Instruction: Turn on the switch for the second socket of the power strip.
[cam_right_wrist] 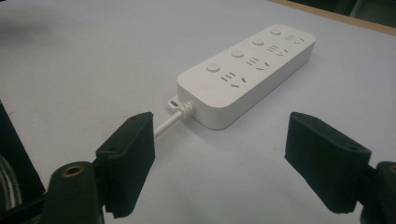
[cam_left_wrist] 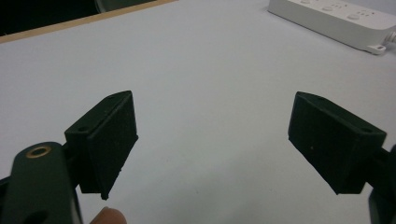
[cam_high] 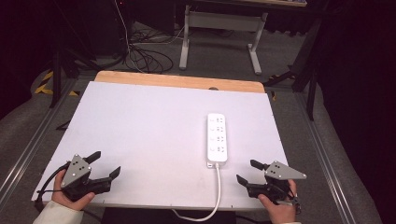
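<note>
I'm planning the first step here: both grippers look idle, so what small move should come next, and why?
Probably ease the right hand-held gripper forward toward the near end of the white power strip. Its jaws stand open and empty, pointing at that end where the cable leaves, and it sits nearer than the left hand-held gripper, which is open over bare white tabletop.
</note>
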The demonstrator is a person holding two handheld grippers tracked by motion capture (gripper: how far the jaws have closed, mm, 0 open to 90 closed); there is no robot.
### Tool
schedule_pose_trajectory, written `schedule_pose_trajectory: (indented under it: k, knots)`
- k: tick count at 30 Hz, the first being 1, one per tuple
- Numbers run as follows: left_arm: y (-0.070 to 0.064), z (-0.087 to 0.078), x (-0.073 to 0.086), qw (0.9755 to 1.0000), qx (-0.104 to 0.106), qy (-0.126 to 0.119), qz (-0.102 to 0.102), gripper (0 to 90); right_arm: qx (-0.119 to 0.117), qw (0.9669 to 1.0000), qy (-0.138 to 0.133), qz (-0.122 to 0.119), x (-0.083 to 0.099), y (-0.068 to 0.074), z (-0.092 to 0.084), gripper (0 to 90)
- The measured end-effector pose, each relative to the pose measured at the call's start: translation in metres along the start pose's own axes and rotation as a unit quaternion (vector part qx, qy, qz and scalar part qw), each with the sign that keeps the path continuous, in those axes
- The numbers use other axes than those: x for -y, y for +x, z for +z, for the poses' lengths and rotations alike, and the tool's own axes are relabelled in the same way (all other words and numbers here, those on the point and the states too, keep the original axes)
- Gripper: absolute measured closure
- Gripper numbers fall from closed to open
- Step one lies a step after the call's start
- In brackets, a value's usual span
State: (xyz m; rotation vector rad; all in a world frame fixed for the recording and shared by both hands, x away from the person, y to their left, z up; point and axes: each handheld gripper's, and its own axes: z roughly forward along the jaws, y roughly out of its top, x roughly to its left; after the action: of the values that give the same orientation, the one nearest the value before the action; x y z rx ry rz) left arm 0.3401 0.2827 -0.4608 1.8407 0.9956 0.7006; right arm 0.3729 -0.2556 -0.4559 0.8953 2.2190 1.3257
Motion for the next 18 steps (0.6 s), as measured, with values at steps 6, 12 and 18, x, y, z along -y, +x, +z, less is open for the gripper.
schedule_pose_trajectory:
  k: [6,12,18]
  knots:
    - [-0.0007,-0.0002,-0.0001,1.0,-0.006,-0.002,0.002,16.1,0.003,1.0,0.002,-0.001,0.0004,-0.0006,0.0004,24.7]
    - [-0.0005,-0.0015,0.0001,0.9999,-0.013,-0.008,0.001,16.0,0.002,1.0,0.001,-0.004,-0.0002,0.0003,0.0006,24.7]
    - [-0.0005,-0.0013,0.0,0.9999,-0.009,-0.007,-0.002,15.3,0.001,1.0,0.001,-0.003,-0.0005,0.0004,0.001,24.7]
